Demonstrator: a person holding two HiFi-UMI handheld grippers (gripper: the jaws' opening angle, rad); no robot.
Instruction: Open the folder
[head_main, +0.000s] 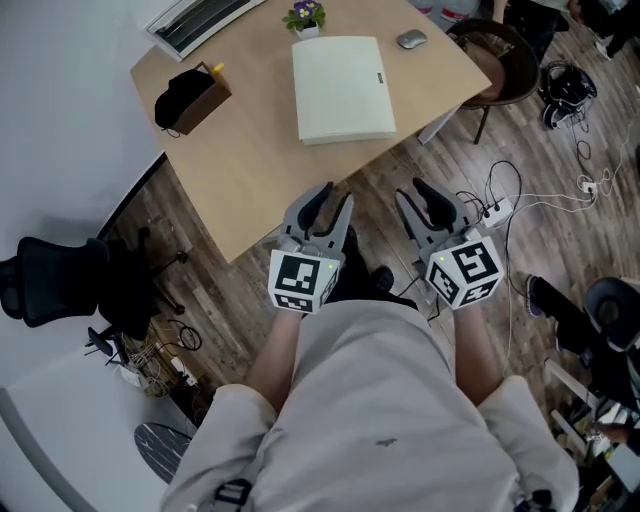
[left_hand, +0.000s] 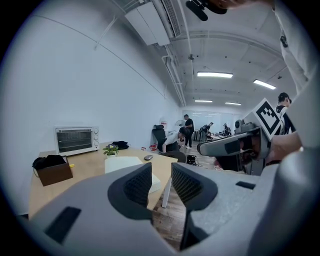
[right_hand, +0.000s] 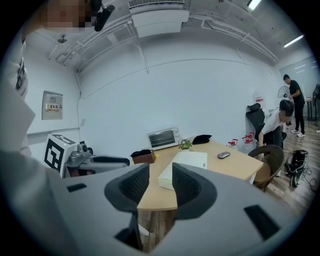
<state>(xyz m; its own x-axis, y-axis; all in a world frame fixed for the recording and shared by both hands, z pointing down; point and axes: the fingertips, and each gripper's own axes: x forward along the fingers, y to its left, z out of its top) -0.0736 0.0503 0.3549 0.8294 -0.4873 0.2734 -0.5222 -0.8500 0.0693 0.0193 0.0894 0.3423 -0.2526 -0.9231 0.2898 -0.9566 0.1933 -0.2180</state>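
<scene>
A pale, closed folder (head_main: 342, 88) lies flat on the wooden table (head_main: 250, 150), near its front corner. Both grippers hover over the floor short of the table edge, well apart from the folder. My left gripper (head_main: 335, 197) is open with nothing between its jaws, and so is my right gripper (head_main: 412, 192). In the left gripper view the folder (left_hand: 122, 162) shows beyond the open left gripper (left_hand: 161, 172). Through the right gripper's (right_hand: 161, 175) gap in the right gripper view I see the folder (right_hand: 192, 159) and the table corner.
On the table stand a brown box (head_main: 190, 95) with a black item, a small potted plant (head_main: 305, 17), a mouse (head_main: 411, 39) and a toaster oven (head_main: 195, 20). A brown chair (head_main: 505, 60) stands right of the table, cables (head_main: 500, 205) lie on the floor, a black office chair (head_main: 60, 280) stands left.
</scene>
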